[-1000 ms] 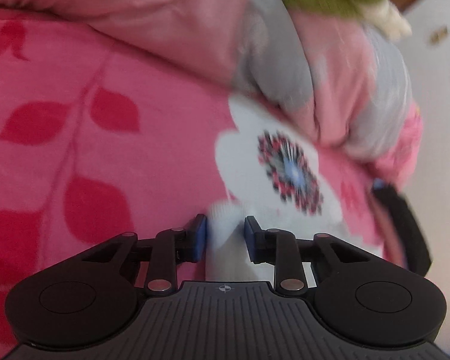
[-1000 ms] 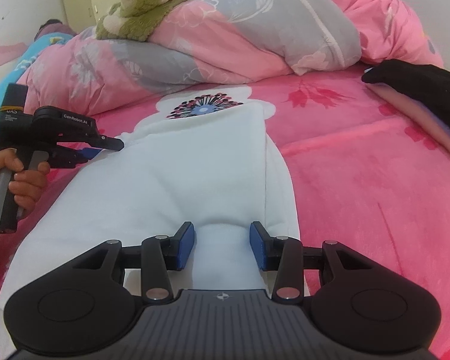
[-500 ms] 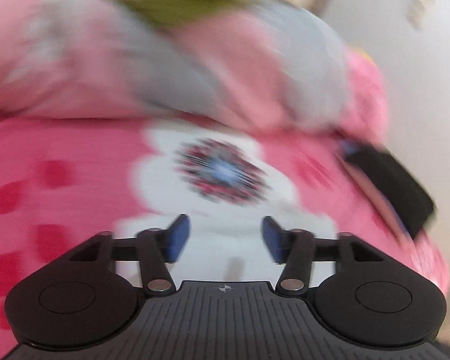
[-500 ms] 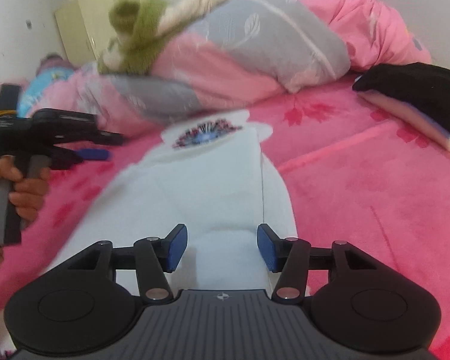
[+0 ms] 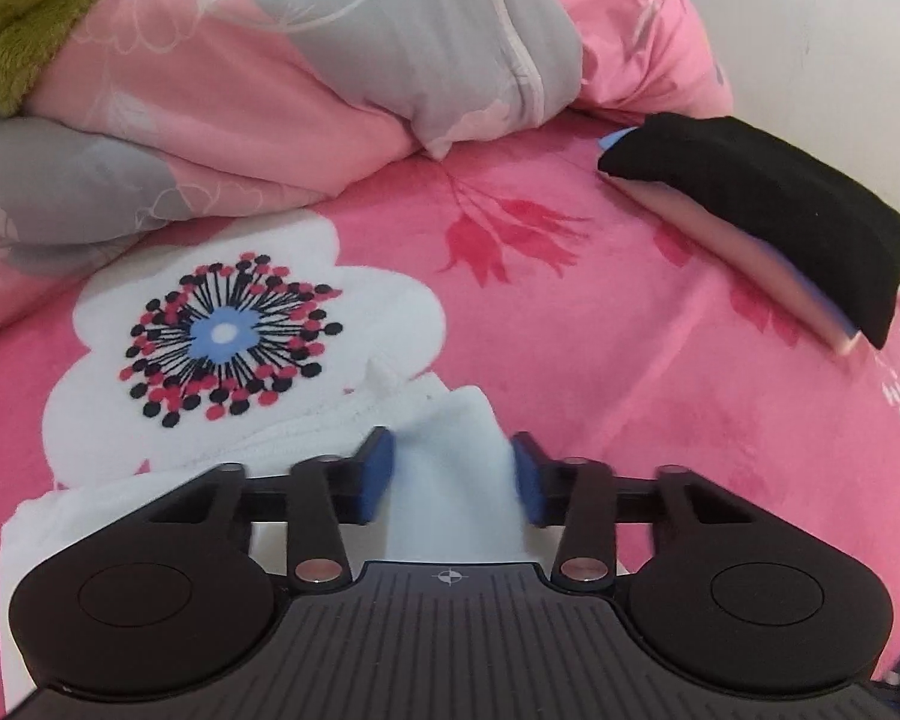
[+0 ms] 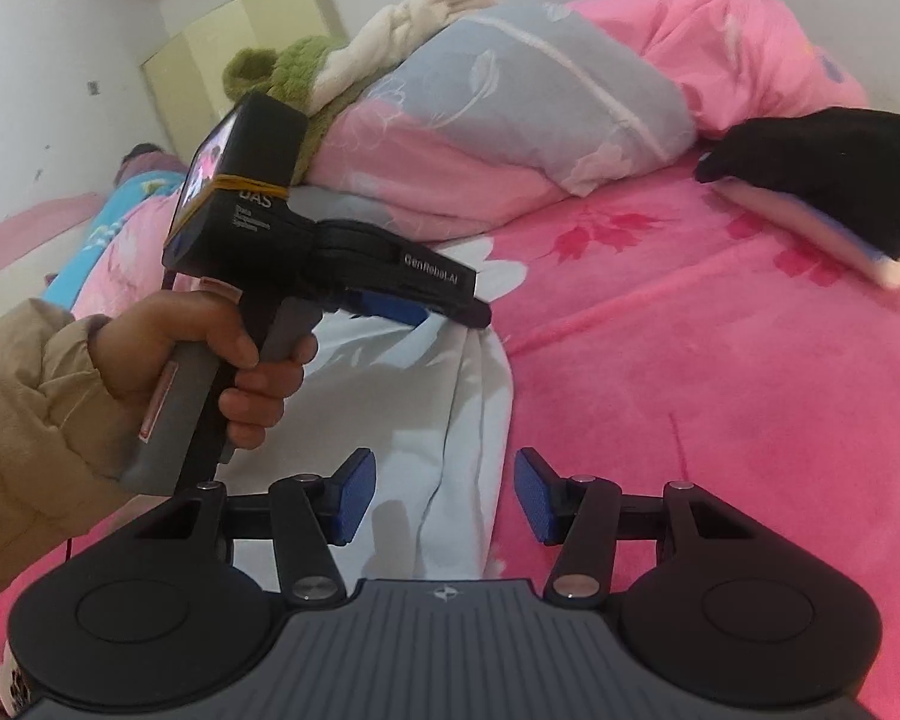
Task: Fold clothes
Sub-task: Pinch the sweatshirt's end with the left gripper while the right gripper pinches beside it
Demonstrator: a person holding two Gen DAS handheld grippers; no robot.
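Pink bed [image 5: 660, 360]; left tool [image 5: 453, 474], just closing, apparently clenched on white garment [image 5: 450, 480], right tool [image 6: 444, 495] released.

Both tools pointing down and forward

Left tool [image 5: 453, 474] having just narrowed, its pads are pinching; right tool [image 6: 444, 495] is standing parted; left hand [image 6: 210, 354] is gripping its handle.

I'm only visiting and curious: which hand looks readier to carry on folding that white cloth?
Probably the left: its tongs already pinch the white fleece cloth; the right tongs stand open above it.
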